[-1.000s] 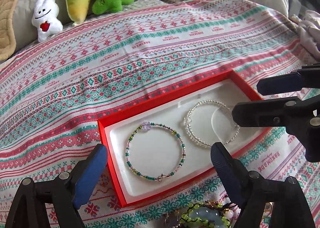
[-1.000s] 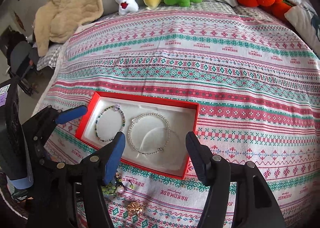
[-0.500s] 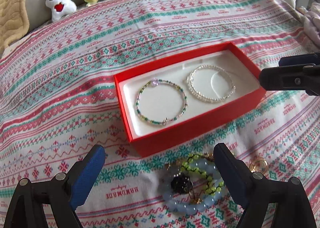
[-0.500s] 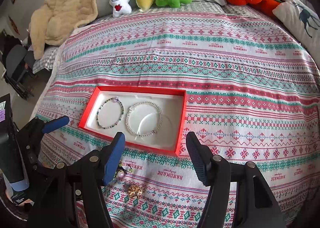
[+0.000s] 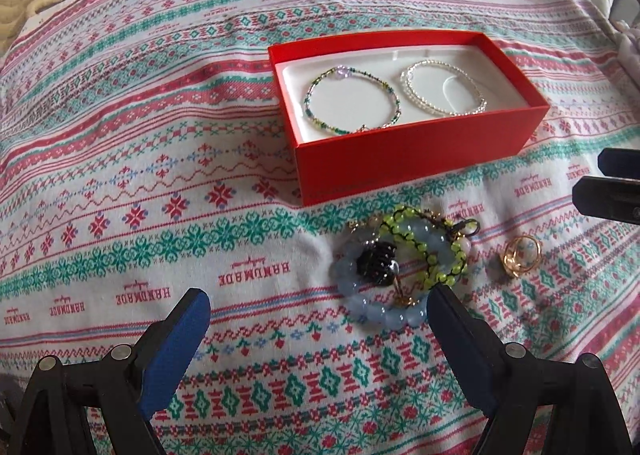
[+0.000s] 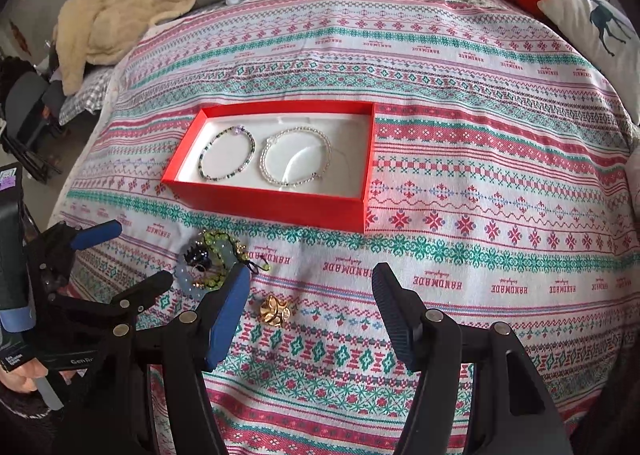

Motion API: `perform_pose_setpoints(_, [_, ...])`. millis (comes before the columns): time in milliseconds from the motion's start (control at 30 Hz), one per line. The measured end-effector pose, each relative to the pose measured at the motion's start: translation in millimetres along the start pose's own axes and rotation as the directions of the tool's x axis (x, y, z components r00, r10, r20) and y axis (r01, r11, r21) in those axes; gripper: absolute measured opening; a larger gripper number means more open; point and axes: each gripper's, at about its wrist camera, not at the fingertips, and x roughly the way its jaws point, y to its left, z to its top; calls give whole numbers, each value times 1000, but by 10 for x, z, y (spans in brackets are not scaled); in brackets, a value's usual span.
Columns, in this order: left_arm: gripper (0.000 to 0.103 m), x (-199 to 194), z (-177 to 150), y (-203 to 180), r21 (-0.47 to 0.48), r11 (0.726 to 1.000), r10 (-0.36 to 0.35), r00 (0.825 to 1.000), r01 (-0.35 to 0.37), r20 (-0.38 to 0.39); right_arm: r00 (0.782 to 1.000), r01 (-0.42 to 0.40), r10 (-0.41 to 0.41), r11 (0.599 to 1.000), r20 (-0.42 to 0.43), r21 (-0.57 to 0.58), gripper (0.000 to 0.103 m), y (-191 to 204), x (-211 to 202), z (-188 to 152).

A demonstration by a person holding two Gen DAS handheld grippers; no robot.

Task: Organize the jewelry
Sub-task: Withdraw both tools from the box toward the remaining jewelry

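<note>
Both pairs of fingers stand apart, empty: left gripper [image 5: 316, 329] low over the bracelet pile [image 5: 400, 263], right gripper [image 6: 310, 309] bottom centre. Red box [image 6: 276, 207] lies mid-frame on the bed [image 6: 480, 195].

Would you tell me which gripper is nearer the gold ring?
Right. The right gripper has the gold ring by its left finger; the left gripper hangs by the bracelet pile, beyond it.
</note>
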Motion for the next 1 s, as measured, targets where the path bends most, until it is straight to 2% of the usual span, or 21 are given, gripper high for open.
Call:
perform_pose_setpoints(167, [91, 17, -135, 119, -38, 999, -9, 1000, 9, 1, 1000, 13, -14, 1000, -15, -17, 66, 26, 52, -167])
perform_pose_setpoints(400, [91, 52, -297, 162, -42, 999, -19, 1000, 19, 3, 997, 19, -23, 998, -70, -59, 66, 79, 218, -393])
perform_pose_setpoints(567, [90, 54, -333, 161, -43, 998, -37, 999, 39, 31, 994, 27, -36, 996, -101, -87, 66, 115, 313, -498])
perform_pose_setpoints(700, [78, 19, -288, 124, -38, 995, -86, 994, 89, 70, 995, 31, -39, 996, -94, -87, 66, 116, 304, -498])
perform_pose_setpoints(767, [62, 11, -247, 68, -15, 993, -114, 989, 116, 90, 996, 29, -36, 996, -87, -81, 66, 113, 289, -481])
perform_pose_setpoints(833, [53, 24, -209, 1, 11, 992, -128, 987, 127, 95, 996, 26, -32, 997, -84, -76, 66, 108, 281, -462])
perform_pose_setpoints(933, [46, 58, -172, -108, 44, 987, -155, 984, 152, 86, 997, 19, -25, 997, -80, -71, 66, 112, 275, -454])
perform_pose_setpoints(1000, [45, 68, -170, -170, 60, 986, -162, 983, 158, 80, 997, 15, -21, 997, -78, -69, 66, 114, 275, -451])
